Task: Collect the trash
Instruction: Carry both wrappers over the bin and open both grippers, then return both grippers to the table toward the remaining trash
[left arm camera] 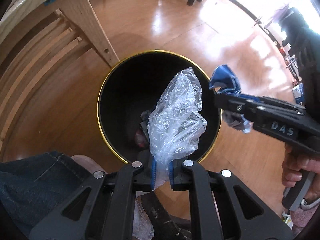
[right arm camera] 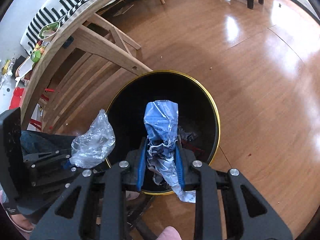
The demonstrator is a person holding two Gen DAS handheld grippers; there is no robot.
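Glossy orange-brown wooden floor spreads ahead of and beneath both tools. A pale wooden table with slatted underframe stands ahead and to the left of them. A round black waste bin with a gold rim sits on the floor directly below and ahead of the fingertips, some dark scraps lying at its bottom. The left gripper is closed narrow on a crumpled clear plastic bag, which sticks out forward over the bin's mouth. The right gripper is clamped on a crumpled blue printed wrapper, held above the bin's opening, just right of the left tool.
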